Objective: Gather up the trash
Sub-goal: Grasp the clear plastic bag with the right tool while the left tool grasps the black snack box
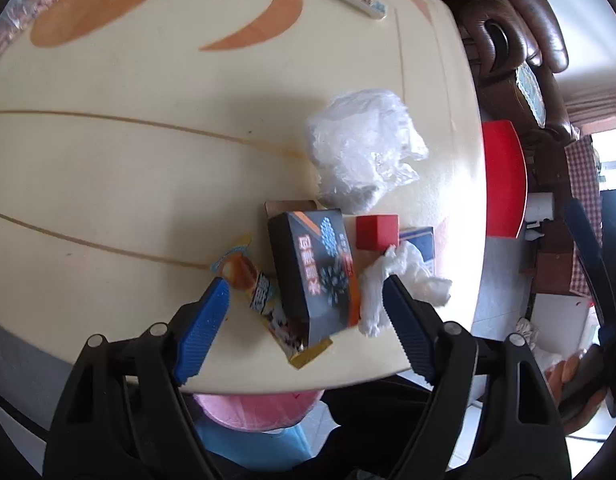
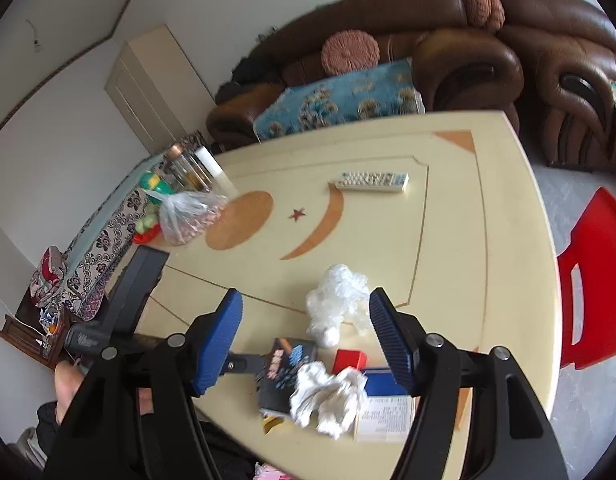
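Cream surface point(image 2: 448, 240) with orange inlay, trash near its front edge
A dark box point(image 1: 312, 276), snack wrapper point(image 1: 247, 280), red cube point(image 1: 376, 232), crumpled tissue point(image 2: 328, 396), clear plastic wad point(image 1: 360, 144) and blue-white box point(image 2: 384, 404) cluster together; a remote point(image 2: 372, 181) lies well apart

Trash clustered at the near edge of the counter point(image 1: 107, 168).
A dark printed box point(image 1: 308, 272) lay tilted over a snack wrapper point(image 1: 251, 280); right of it sat a small red box point(image 1: 376, 231), a blue-and-white box point(image 2: 382, 400) and a crumpled white tissue point(image 2: 328, 396), with a crumpled clear plastic bag point(image 1: 360, 144) just beyond.
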Tool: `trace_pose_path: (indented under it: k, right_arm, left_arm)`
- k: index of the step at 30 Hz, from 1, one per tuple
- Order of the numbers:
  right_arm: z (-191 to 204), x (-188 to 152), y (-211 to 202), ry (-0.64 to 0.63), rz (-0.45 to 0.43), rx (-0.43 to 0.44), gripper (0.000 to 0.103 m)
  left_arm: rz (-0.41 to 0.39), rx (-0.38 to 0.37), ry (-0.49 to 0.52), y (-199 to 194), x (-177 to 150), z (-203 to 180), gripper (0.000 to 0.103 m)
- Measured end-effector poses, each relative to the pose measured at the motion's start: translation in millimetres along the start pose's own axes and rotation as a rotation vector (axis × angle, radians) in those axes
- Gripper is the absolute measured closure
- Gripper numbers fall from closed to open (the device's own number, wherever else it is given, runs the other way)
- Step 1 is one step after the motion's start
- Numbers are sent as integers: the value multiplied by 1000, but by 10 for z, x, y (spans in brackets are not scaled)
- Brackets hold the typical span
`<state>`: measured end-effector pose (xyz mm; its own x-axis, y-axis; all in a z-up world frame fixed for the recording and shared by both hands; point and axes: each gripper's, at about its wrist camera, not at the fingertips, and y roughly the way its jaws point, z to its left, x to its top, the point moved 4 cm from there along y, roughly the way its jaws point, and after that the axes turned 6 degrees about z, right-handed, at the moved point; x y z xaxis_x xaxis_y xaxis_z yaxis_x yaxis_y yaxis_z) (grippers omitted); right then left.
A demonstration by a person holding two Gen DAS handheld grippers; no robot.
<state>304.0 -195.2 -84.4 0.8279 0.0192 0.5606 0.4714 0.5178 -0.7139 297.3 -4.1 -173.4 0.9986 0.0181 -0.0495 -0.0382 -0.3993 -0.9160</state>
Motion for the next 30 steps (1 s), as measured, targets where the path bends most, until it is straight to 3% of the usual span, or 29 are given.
trace_pose_path:
  k: [9,23,30]
  right_arm:
    - [-189,124,716,23,106,6,38]
    - [-289,95,1265,26,199,-4,38]
    - [-277,64,1514,43,242,20,38]
  left_arm:
    - [29,-22,1,213,103,-52,26]
    - [62,-136,-55,535,189,41,26]
    - [51,-127,-54,567,190,-7,26]
